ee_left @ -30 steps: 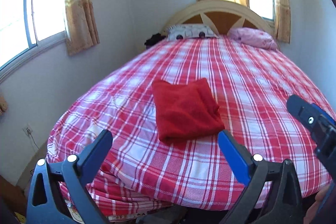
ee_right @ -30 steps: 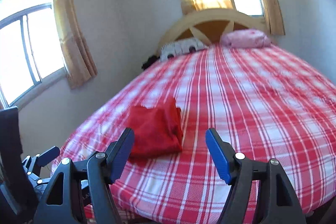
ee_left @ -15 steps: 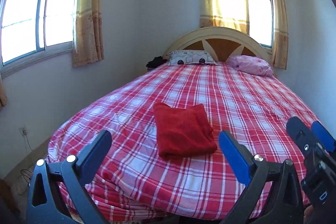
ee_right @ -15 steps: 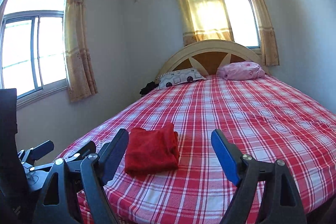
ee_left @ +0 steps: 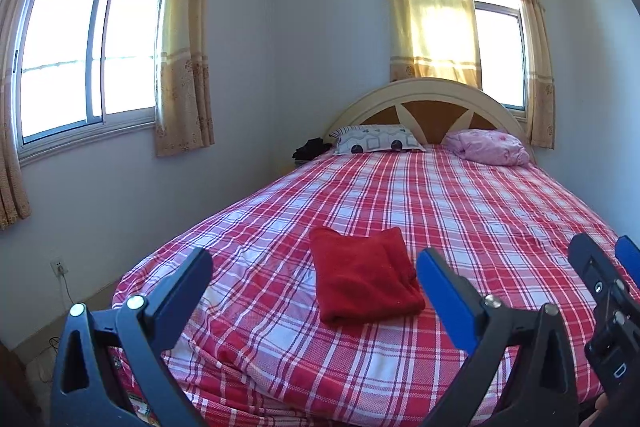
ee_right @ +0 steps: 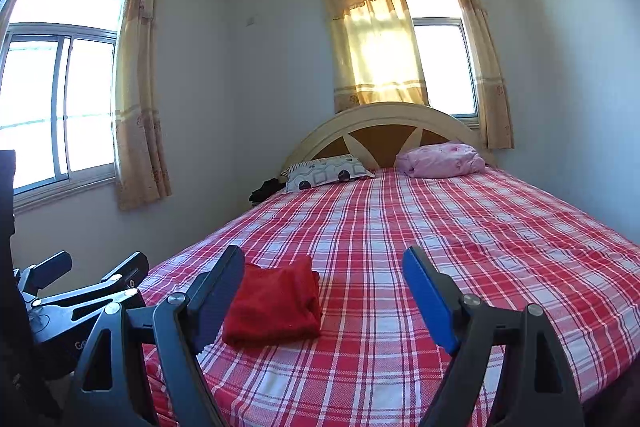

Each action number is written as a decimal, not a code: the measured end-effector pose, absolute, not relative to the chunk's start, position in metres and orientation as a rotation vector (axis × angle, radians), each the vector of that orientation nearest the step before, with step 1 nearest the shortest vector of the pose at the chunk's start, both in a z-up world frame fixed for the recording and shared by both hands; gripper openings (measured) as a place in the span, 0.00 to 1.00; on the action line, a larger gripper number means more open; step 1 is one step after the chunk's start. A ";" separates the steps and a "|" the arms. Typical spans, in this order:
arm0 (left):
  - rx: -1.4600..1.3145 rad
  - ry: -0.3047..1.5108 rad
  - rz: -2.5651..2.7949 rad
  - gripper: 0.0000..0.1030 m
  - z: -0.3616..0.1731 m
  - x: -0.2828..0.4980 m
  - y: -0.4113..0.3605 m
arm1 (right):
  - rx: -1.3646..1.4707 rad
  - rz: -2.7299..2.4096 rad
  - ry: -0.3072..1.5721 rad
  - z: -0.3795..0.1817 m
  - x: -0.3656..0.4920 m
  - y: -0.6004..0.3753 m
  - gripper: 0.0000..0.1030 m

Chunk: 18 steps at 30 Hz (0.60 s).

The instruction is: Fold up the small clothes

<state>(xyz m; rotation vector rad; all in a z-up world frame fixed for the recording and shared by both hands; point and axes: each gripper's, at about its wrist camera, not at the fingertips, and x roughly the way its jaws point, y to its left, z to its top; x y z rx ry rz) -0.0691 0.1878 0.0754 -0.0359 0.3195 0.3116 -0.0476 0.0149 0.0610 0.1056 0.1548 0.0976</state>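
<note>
Garment (ee_left: 362, 279), red, fleecy, folded into a soft rectangle, lying near the foot of a plaid-sheeted bed (ee_left: 460, 211). Left gripper (ee_left: 312, 281) and right gripper (ee_right: 322, 277): blue-padded jaws spread, empty, short of the cloth.

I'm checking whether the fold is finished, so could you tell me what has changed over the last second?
Both views have tipped upward and drawn back from the bed, so both grippers have pulled away. The right gripper has just been opening its jaws, nothing between them. The left gripper stays open and empty. The folded red garment lies unmoved on the plaid sheet; the pillows are unchanged.
</note>
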 end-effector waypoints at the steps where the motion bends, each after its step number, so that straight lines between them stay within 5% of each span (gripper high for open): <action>1: -0.030 0.325 0.311 1.00 0.074 -0.068 0.187 | 0.109 0.099 0.157 0.061 -0.047 0.015 0.79; 18: 0.015 0.401 0.318 1.00 0.055 -0.051 0.178 | 0.130 0.086 0.221 0.046 -0.032 0.009 0.80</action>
